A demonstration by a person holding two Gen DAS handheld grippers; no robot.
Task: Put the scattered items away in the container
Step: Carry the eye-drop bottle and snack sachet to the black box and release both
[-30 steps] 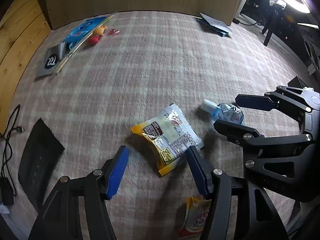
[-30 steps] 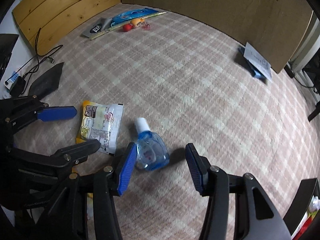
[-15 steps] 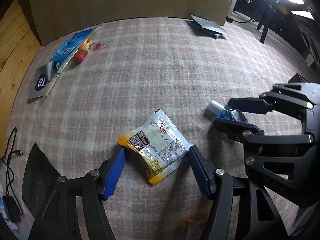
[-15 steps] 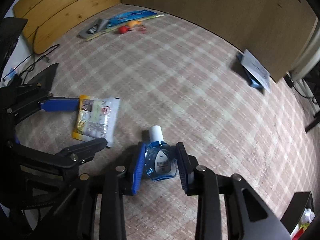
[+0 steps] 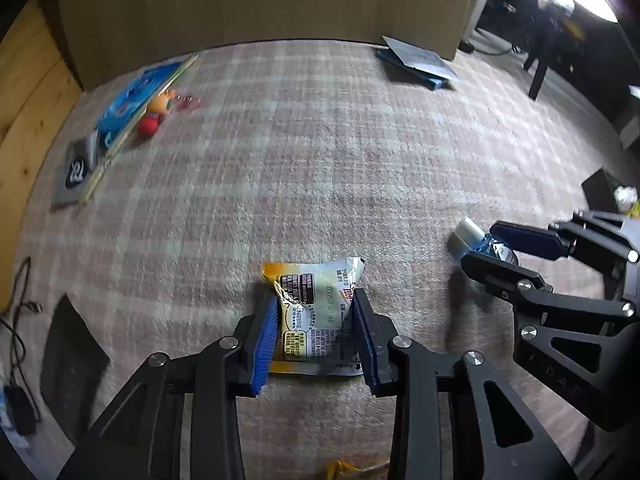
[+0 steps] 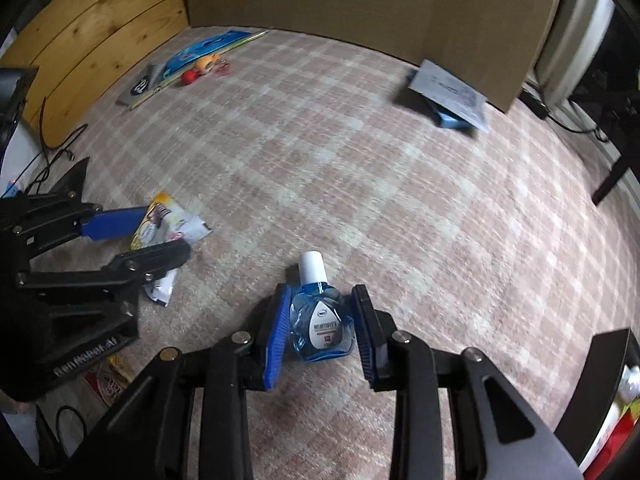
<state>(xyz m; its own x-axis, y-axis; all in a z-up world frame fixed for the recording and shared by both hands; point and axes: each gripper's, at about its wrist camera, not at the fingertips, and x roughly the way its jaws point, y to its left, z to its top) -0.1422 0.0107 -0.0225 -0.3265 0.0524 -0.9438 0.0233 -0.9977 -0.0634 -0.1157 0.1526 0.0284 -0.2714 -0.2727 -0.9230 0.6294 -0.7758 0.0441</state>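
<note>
Your left gripper [image 5: 316, 332] points steeply down at the checked carpet [image 5: 320, 168], and its jaws are closing on the yellow-and-white snack packet [image 5: 316, 312]: the blue pads [image 5: 266, 344] press the packet's two side edges, so it buckles slightly between them while still lying on the carpet. Your right gripper [image 6: 322, 328] has the blue eye-drop bottle [image 6: 322, 326] pinched between its pads, white cap pointing toward twelve o'clock, the bottle's base low on the carpet. In the left wrist view that bottle sits at about three o'clock from the packet, well apart from it. At ten o'clock, far across the carpet, lie a blue flat package [image 5: 132, 100], a grey pouch [image 5: 78, 168] and a small orange-and-red toy [image 5: 154, 114] close together. At one o'clock a blue booklet [image 5: 420, 62] leans by the cardboard wall [image 5: 280, 0]. A dark bin's edge [image 6: 596, 384] shows at four o'clock in the right wrist view; another packet [image 6: 110, 380] lies under your left gripper at eight o'clock.
</note>
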